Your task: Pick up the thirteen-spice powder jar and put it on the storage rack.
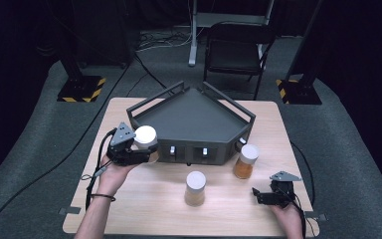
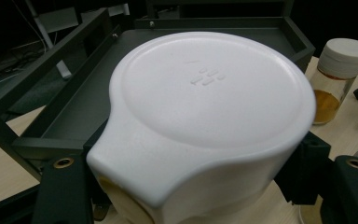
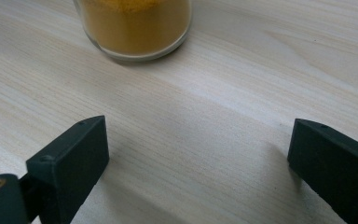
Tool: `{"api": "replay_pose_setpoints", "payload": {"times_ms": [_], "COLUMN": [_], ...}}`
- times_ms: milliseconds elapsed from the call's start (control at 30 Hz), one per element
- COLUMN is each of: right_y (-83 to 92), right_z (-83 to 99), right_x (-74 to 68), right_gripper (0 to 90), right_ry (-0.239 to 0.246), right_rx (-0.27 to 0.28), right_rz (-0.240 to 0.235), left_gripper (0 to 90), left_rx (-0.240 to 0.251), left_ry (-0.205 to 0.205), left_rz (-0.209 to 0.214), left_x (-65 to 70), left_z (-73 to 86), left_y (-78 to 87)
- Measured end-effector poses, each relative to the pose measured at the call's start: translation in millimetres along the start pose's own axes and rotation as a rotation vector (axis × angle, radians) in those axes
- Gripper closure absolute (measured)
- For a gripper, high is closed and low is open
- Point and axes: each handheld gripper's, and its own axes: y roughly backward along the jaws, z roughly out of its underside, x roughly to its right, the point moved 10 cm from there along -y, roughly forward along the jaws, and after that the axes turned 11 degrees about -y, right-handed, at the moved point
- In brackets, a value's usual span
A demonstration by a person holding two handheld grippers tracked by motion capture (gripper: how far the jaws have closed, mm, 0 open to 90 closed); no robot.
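The dark tray (image 1: 194,119) fills the middle of the surface (image 1: 144,209); its railed walls block any level approach to its floor, which is open from above. Before its front wall, two white-capped jars (image 1: 195,188) (image 1: 245,161) stand apart with a passable gap between. Bare wood lies open left of them.
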Motion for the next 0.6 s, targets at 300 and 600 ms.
{"api": "replay_pose_setpoints", "payload": {"times_ms": [300, 600], "right_y": [0.0, 0.0], "right_z": [0.0, 0.0], "right_x": [0.0, 0.0], "right_gripper": [4.4, 4.4], "right_ry": [0.000, 0.000], "right_rx": [0.000, 0.000], "right_rz": [0.000, 0.000], "left_gripper": [30.1, 30.1], "left_rx": [0.021, 0.015], "left_ry": [0.003, -0.006], "left_rz": [-0.003, -0.030], "left_x": [-11.5, -21.1], "left_z": [-15.3, -32.8], "left_y": [1.6, -8.1]}}
